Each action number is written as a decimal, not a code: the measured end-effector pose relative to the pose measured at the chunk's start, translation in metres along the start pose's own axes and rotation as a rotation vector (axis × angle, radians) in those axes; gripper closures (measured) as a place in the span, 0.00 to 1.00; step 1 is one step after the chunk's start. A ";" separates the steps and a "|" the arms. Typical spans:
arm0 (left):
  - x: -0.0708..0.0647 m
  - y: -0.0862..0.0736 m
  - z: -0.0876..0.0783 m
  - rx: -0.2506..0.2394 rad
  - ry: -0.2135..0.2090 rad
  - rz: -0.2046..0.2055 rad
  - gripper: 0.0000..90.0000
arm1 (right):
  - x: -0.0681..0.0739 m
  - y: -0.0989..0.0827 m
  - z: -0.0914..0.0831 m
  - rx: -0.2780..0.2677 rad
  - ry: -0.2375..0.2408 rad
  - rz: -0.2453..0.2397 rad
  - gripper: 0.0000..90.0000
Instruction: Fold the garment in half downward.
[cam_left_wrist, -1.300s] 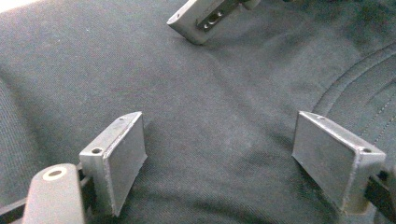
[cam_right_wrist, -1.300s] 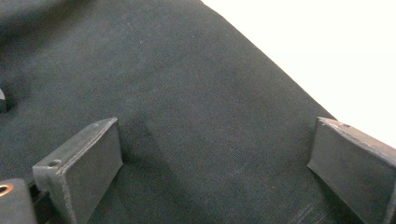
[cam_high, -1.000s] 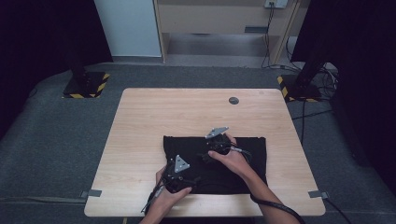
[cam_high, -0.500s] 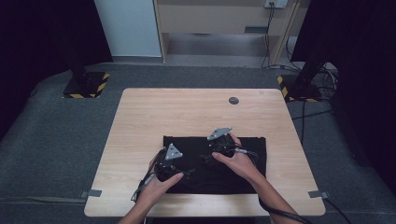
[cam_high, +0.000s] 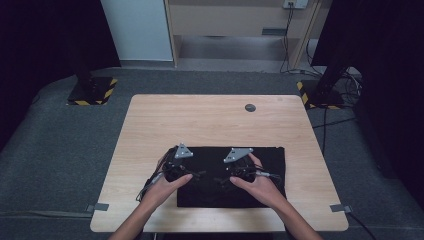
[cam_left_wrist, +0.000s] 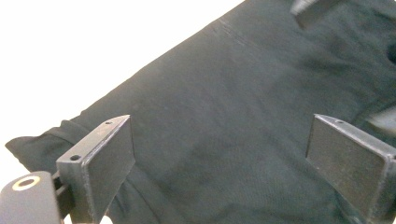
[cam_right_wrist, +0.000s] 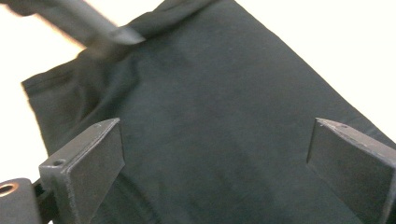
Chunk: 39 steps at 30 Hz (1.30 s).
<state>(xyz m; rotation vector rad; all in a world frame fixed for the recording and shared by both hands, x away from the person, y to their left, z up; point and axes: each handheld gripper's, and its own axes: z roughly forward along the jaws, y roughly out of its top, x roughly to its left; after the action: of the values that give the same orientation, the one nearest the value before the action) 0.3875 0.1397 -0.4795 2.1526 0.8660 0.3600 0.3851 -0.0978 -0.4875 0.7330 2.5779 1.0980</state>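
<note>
A black folded cloth (cam_high: 270, 165) lies flat on the near half of the wooden table (cam_high: 210, 120). My left gripper (cam_high: 189, 174) hovers over its left edge and my right gripper (cam_high: 226, 176) over its middle, each held in one hand. In the left gripper view the jaws (cam_left_wrist: 219, 158) stand wide apart above the cloth (cam_left_wrist: 224, 93); they have just been opening, and nothing is between them. In the right gripper view the jaws (cam_right_wrist: 215, 163) are also wide apart over the cloth (cam_right_wrist: 210, 93), gripping nothing. A blurred part of the other gripper (cam_right_wrist: 93, 28) crosses the upper left.
A small dark round grommet (cam_high: 250, 107) sits in the table's far half. Two stand bases with yellow-black stripes (cam_high: 92, 92) (cam_high: 320, 95) rest on the grey floor beyond the far corners. Cables trail at the right.
Both grippers have lifted a little off the cloth. The left one went from the cloth's near left part toward its left edge; the right one drew back toward the person.
</note>
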 end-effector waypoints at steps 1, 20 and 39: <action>0.001 0.001 0.000 -0.001 0.003 -0.004 0.08 | 0.004 -0.001 -0.001 0.000 0.004 -0.002 0.04; 0.036 0.016 0.005 0.060 0.066 0.003 0.07 | 0.035 0.004 0.004 0.019 0.050 -0.052 0.05; 0.064 0.029 0.016 0.020 0.095 0.006 0.07 | 0.066 0.020 0.039 0.067 0.087 -0.096 0.06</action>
<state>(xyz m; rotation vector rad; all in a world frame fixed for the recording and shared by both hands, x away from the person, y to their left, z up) 0.4562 0.1608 -0.4696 2.1708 0.9201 0.4617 0.3519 -0.0268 -0.5018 0.5815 2.7040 1.0411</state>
